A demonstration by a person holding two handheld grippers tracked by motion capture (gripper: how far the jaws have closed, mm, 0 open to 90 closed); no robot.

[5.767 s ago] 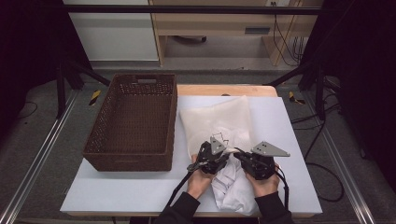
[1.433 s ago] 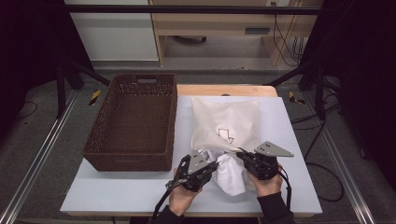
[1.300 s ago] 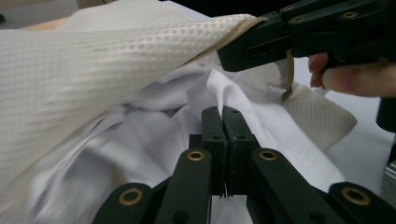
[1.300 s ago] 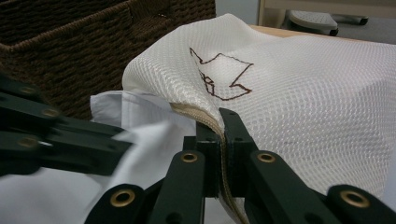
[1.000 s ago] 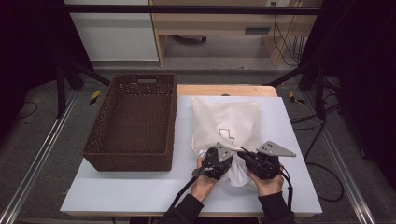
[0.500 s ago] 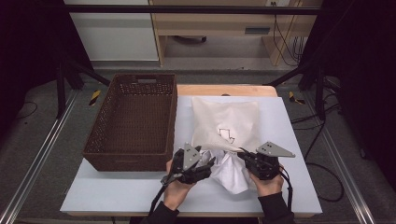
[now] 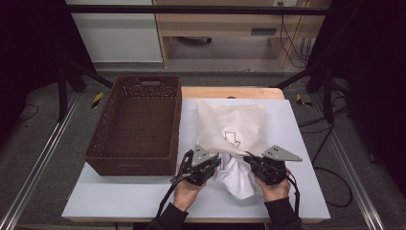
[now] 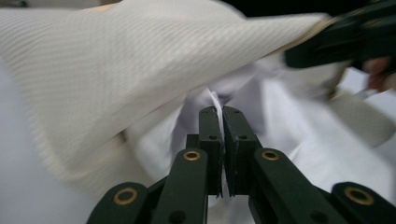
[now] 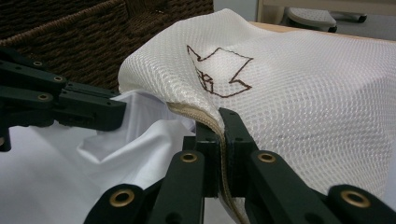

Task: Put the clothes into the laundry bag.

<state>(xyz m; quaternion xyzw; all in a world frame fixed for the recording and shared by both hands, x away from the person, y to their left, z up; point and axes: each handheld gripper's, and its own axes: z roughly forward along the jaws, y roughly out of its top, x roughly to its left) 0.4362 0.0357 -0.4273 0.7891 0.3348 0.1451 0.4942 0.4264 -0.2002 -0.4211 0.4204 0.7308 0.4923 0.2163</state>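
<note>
From above, a cream mesh bag [image 7: 231, 128] lies on the table [image 7: 119, 201] right of a wicker basket [image 7: 136, 124], its long axis running away from the person, open mouth toward them, white cloth [image 7: 238, 177] spilling out. Along the left gripper [image 8: 218, 112], jaws are pinched nearly closed on a fold of that cloth; blur makes the grip a likely reading. Along the right gripper [image 9: 218, 122], jaws clamp the bag's zipper edge. Stuffing probably goes best with the right holding the mouth high while the left pushes cloth deep.
</note>
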